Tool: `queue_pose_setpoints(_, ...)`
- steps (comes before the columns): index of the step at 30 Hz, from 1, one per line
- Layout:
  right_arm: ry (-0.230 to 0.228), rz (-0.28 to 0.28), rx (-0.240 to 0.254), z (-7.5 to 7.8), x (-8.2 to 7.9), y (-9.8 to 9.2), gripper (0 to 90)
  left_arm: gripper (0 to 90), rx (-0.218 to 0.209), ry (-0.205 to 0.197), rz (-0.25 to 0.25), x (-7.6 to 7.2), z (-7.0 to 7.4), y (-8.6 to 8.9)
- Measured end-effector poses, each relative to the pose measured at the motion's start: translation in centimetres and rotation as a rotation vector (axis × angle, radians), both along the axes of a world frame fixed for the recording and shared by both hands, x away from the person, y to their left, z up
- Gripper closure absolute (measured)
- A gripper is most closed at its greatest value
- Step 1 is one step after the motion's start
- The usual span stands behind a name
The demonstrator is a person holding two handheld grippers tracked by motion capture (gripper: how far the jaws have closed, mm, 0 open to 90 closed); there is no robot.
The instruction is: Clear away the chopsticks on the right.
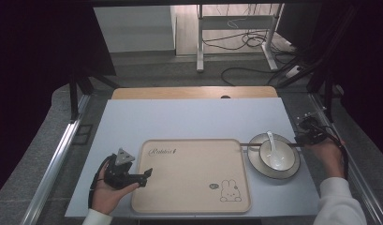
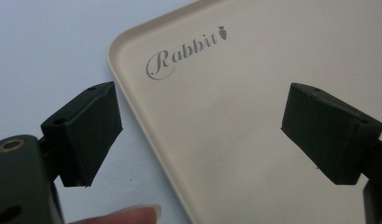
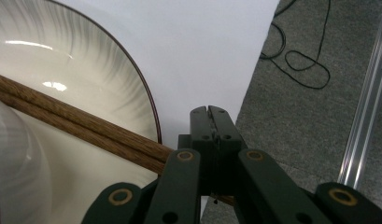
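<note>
A pair of brown wooden chopsticks (image 1: 251, 145) (image 3: 81, 122) lies across a pale plate (image 1: 292, 171) (image 3: 86, 56) that carries a white bowl (image 1: 268, 161) with a white spoon (image 1: 272, 143). My right gripper (image 1: 302, 138) (image 3: 209, 112) sits over the chopsticks' right end, jaws shut tip to tip. The sticks pass under the jaws, and nothing shows between the tips. My left gripper (image 1: 146, 177) (image 2: 202, 135) is open, its jaws straddling the left rim of the beige "Rabbit" tray (image 1: 194, 206) (image 2: 235, 116), with nothing between them.
The tray lies in the middle of a light blue mat (image 1: 189, 119), with the plate just to its right. The mat's right edge (image 3: 254, 79) is close to my right gripper, with grey floor and cables (image 3: 300, 70) beyond. A metal rail (image 1: 53, 164) runs along the left side.
</note>
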State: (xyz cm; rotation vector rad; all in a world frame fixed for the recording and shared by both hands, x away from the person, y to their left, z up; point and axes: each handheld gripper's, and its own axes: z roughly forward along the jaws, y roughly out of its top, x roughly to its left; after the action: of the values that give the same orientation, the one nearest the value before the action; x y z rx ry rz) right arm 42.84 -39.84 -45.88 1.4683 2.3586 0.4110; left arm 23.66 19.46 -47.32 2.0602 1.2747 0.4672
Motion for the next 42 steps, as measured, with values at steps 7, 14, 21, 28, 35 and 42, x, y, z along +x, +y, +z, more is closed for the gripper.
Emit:
queue_pose_setpoints(7, 0.018, -0.022, -0.015, -0.1, -1.2, -0.4, 89.3, 12.1, 0.001, -0.001, -0.011, 0.2, 0.1, -0.1)
queue_pose_setpoints(14, 0.041, -0.035, -0.03, -0.4, -3.0, -0.8, 89.3, 12.1, -0.005, -0.007, -0.024, 0.5, 0.2, -0.2)
queue_pose_setpoints(21, -0.009, -0.04, -0.009, 0.6, -4.3, -1.2, 89.3, 12.1, -0.009, -0.012, -0.026, 0.4, 0.4, -0.2)
queue_pose_setpoints(28, -0.027, 0.016, 0.05, 1.5, -5.0, -0.3, 89.3, 12.1, -0.008, -0.012, -0.022, 0.3, 0.4, -0.1)
queue_pose_setpoints(35, -0.005, 0.028, 0.054, 1.2, -4.9, -0.3, 89.3, 12.1, -0.008, -0.011, -0.019, 0.3, 0.4, 0.0)
queue_pose_setpoints(42, 0.002, 0.032, 0.055, 1.0, -5.0, -0.3, 89.4, 12.1, -0.008, -0.013, -0.019, 0.3, 0.5, 0.0)
